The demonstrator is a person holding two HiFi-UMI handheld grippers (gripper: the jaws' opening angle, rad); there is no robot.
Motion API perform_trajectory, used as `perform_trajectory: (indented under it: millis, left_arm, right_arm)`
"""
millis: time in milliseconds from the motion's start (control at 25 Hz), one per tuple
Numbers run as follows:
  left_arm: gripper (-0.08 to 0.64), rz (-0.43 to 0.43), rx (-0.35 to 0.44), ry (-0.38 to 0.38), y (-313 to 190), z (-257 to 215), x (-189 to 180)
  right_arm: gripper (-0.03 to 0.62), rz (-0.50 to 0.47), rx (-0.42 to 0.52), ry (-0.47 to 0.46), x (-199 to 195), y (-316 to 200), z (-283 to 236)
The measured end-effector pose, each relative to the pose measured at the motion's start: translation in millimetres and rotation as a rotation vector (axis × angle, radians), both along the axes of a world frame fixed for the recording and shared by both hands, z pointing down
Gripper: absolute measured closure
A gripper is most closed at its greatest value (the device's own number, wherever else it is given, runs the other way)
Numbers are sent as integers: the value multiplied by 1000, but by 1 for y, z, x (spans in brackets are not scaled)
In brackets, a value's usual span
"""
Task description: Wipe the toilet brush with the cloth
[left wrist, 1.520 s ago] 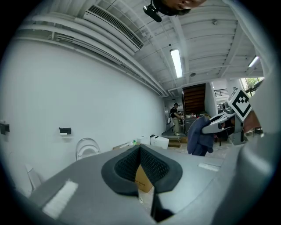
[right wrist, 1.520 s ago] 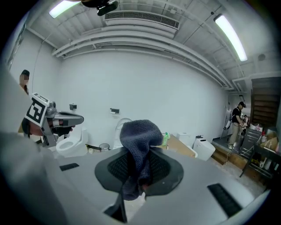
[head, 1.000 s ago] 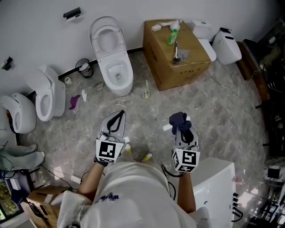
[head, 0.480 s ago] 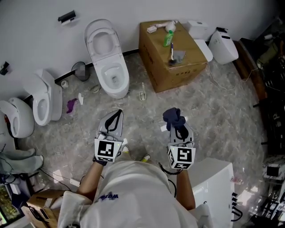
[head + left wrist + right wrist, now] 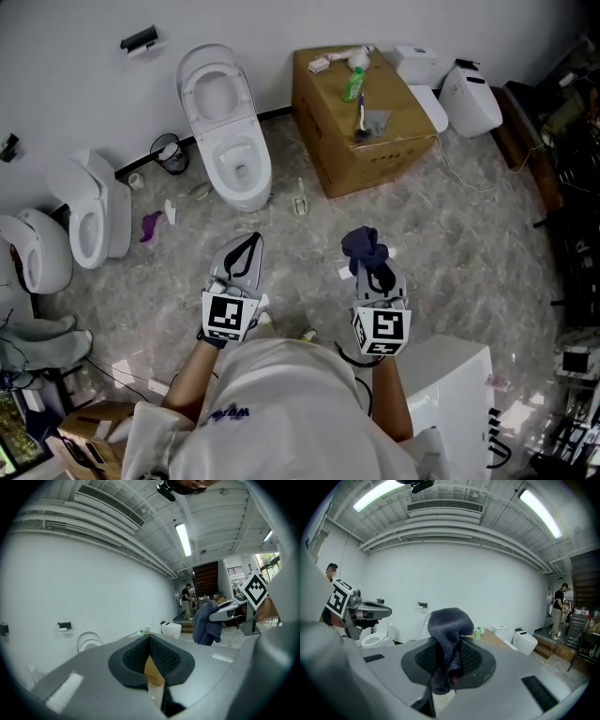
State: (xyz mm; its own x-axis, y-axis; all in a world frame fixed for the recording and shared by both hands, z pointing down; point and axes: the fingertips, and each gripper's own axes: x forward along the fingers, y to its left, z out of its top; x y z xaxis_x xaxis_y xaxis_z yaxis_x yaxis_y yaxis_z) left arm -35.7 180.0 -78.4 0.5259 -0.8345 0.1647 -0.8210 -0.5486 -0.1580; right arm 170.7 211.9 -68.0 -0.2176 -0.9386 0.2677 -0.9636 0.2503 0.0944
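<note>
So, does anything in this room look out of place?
Yes: the white toilets stand at different angles on the grey marbled floor, with a purple scrap and small litter strewn between them.

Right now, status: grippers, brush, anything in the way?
Left gripper shut, empty. Right gripper shut on dark cloth. Likely toilet brush upright on floor by toilet, untouched. Nothing seen between.

From the person (image 5: pixel 272 403), the toilet (image 5: pixel 230 141) stands at eleven o'clock against the wall (image 5: pixel 75 75), the box (image 5: pixel 323 103) at one o'clock, just right of it. The brush (image 5: pixel 360 111) and a bottle (image 5: pixel 352 84) lie on the box. Two more toilets (image 5: pixel 94 206) stand at ten.
</note>
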Motion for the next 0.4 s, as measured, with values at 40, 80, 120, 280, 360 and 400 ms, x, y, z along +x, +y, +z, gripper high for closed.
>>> perform_trajectory:
  millis: [40, 80, 120, 280, 360, 400]
  left_arm:
    - [559, 3, -1, -9, -1, 1, 1]
    - [560, 6, -3, -18, -1, 2, 2]
    - [558, 10, -5, -26, -2, 4, 2]
    - [558, 17, -10, -36, -5, 7, 0]
    - [558, 13, -10, -34, -7, 8, -2]
    - [558, 11, -11, -33, -8, 9, -3]
  right_arm:
    - [528, -3, -1, 0, 0, -1, 0]
    - [527, -5, -3, 0, 0, -1, 1]
    - [527, -6, -5, 0, 0, -1, 2]
    - [526, -20, -15, 6, -6, -6, 5]
    - [526, -32, -18, 11, -10, -8, 7]
    - [526, -38, -19, 13, -12, -9, 8]
